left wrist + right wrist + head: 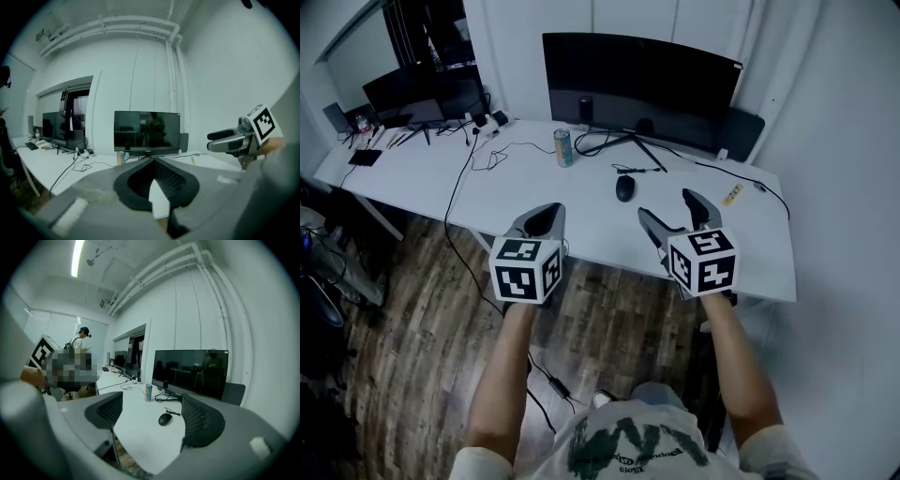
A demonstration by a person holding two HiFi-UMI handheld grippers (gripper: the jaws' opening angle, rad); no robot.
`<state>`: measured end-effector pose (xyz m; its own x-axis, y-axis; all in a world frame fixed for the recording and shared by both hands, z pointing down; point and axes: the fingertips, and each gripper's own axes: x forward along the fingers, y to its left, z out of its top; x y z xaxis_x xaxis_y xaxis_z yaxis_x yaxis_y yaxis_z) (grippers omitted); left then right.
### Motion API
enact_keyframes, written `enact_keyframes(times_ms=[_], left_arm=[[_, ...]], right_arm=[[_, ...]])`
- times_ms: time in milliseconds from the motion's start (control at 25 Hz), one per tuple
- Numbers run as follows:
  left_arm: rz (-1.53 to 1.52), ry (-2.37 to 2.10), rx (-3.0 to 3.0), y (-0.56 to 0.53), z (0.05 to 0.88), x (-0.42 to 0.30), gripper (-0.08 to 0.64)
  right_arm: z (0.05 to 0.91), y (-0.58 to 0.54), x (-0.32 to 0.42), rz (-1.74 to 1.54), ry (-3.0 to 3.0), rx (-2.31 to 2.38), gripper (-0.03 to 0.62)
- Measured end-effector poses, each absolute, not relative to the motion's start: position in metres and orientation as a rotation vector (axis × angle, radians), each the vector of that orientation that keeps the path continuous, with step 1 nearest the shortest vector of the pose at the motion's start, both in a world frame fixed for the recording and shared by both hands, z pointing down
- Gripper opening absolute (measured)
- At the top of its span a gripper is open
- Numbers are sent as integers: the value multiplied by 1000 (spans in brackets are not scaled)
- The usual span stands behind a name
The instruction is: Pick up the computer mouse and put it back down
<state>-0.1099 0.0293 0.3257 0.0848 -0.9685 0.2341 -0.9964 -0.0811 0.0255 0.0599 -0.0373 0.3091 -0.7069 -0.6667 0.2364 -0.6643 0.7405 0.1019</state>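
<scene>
Can (563,147) upright on desk (534,202), mouse (624,188) nearby

The grey left gripper (543,215) and right gripper (667,205) carry black-and-white marker cubes (526,270); the T-shirt (628,448) is white, dark-printed.

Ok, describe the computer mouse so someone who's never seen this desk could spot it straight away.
Find the big dark monitor on the long white desk. In front of its stand lies the mouse, a small black oval. Unlike the upright drink can to its left, it is low and rounded.
</scene>
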Motion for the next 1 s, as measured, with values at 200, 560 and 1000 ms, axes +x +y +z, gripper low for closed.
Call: enact_keyframes(times_ms=[200,560,1000], left_arm=[[278,-1997,2186,21,332,-112,2],[292,-1973,2195,-15,344,-117,2],[337,-1959,2197,-128,341,-133,2]], right_arm=[[312,-42,54,-4,-2693,1050,382],[326,-78,45,27,-2698,1058,382],[334,-184,23,96,-2705,1059,382]])
